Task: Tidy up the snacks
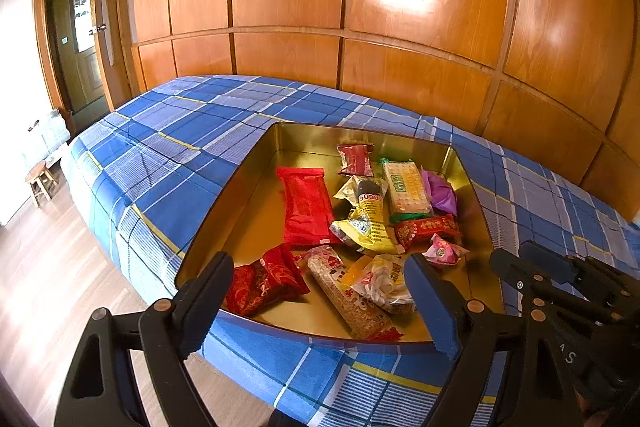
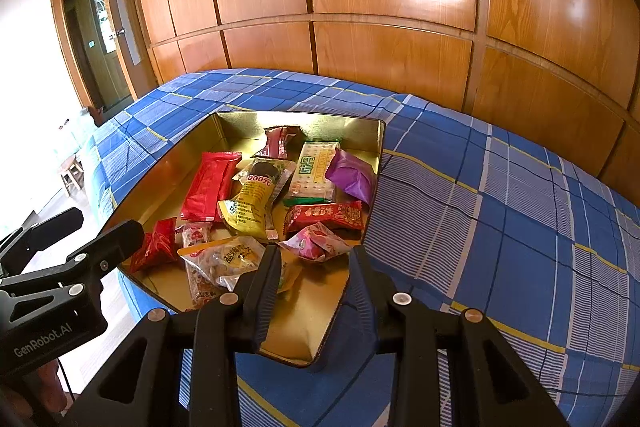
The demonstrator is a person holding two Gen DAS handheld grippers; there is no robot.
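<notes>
Left tongs point(image 1: 320, 291) are held wide over the tin's point(image 1: 240, 163) near edge, gripping nothing. Right tongs point(image 2: 314, 267) are held narrow and empty. Lower wrappers point(image 2: 224, 263) are partly hidden.

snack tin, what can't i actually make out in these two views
- Left wrist view: the tin's near rim, behind the left tongs.
- Right wrist view: the tin's near right corner and part of the clear snack bag, behind the right tongs.
- Both views: whatever lies under the heaped packets, e.g. beneath the yellow packet.
- Both views: small print on the wrappers, too small to read.
</notes>
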